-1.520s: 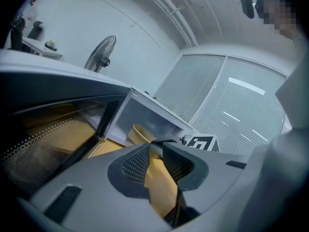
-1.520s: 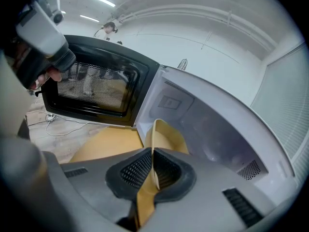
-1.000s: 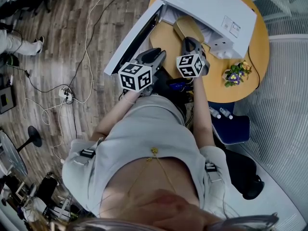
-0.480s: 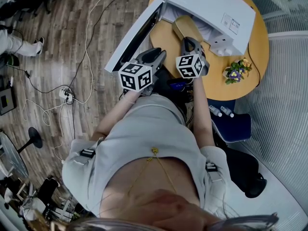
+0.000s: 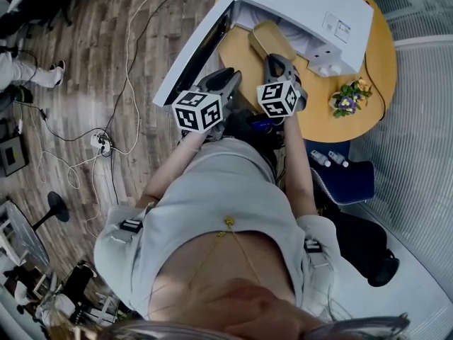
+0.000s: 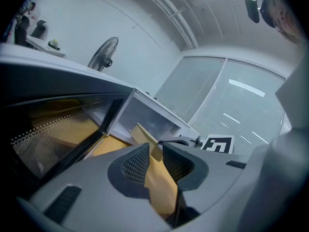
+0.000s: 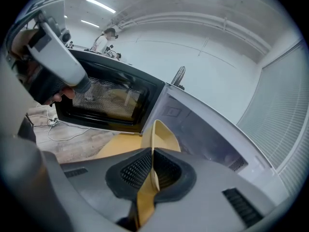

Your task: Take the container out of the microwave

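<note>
A shallow tan container [image 5: 271, 40] sticks out of the open mouth of the white microwave [image 5: 304, 6], just above the round yellow table [image 5: 318, 115]. My right gripper [image 5: 277, 62] is shut on its near rim; in the right gripper view the rim [image 7: 161, 132] runs between the closed pads of that gripper [image 7: 152, 170]. My left gripper [image 5: 228, 78] hangs beside the swung-open door [image 5: 195, 52], open, with nothing between its fingers [image 6: 137, 163]. From the left gripper view the container [image 6: 145, 137] shows beyond the jaws.
The microwave door [image 7: 111, 100] stands wide open to the left. A small pot of flowers [image 5: 347, 101] sits on the table's right edge. Cables and a power strip [image 5: 98, 142] lie on the wooden floor at left. A blue chair [image 5: 347, 183] stands below the table.
The right gripper has drawn the container slightly back out of the microwave. The left gripper has stayed by the door.
</note>
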